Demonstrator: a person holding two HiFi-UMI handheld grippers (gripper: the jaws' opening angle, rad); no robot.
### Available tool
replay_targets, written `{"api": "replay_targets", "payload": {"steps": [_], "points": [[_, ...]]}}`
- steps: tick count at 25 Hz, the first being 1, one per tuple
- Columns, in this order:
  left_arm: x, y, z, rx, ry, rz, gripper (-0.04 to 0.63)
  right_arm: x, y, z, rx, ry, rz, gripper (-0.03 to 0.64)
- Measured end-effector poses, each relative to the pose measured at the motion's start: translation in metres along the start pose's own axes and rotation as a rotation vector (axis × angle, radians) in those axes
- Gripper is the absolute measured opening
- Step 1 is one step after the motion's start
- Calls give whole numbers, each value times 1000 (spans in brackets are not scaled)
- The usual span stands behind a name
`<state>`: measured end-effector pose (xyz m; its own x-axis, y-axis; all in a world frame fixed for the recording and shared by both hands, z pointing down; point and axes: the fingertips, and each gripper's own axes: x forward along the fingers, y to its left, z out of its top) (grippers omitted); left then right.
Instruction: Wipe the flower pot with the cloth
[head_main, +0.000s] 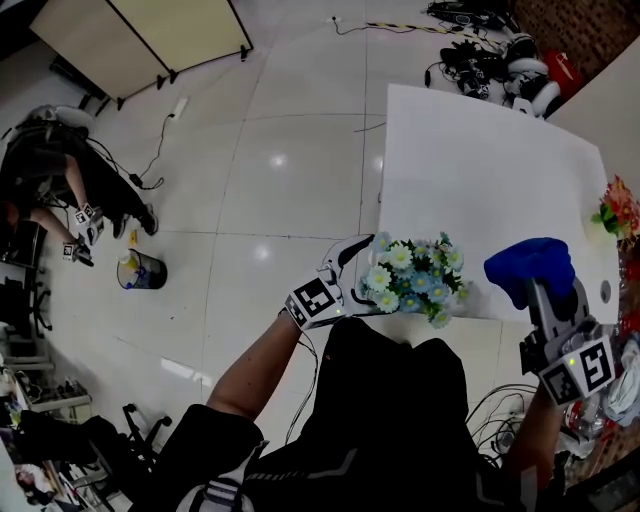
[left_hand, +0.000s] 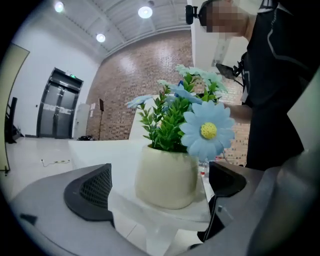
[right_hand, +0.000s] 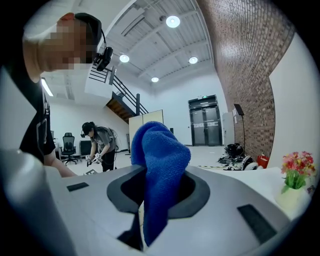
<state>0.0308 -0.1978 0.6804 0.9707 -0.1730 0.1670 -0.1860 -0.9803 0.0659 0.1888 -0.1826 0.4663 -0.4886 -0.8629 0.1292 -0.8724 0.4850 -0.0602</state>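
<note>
R gripper (right_hand: 160, 192) jaws pinched on blue cloth (right_hand: 161, 152), cloth bulging up above jaws w/ tail hanging below, bg person (right_hand: 100, 145) bent over at left, red flowers (right_hand: 296, 169) far right, brick wall (right_hand: 245, 60), dbl doors (right_hand: 206, 127) at back

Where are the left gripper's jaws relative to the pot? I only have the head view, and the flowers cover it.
Observer: The left gripper is open. Its own view shows the jaws apart, with the cream pot upright on the table between them and a gap on each side.
Operator: Is the cloth clamped or just draped?
Observer: Clamped. The right gripper has its jaws shut on the blue cloth, which bunches up above them.
</note>
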Motion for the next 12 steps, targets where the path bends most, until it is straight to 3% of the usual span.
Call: {"api": "replay_targets", "payload": {"steps": [6,12], "points": [[15,-8,4,69,20,-35,595,-1,-2,-5,-54,51,-3,77],[46,-11,7,152,59,-112,595,5,9,-4,0,45,21,77]]}}
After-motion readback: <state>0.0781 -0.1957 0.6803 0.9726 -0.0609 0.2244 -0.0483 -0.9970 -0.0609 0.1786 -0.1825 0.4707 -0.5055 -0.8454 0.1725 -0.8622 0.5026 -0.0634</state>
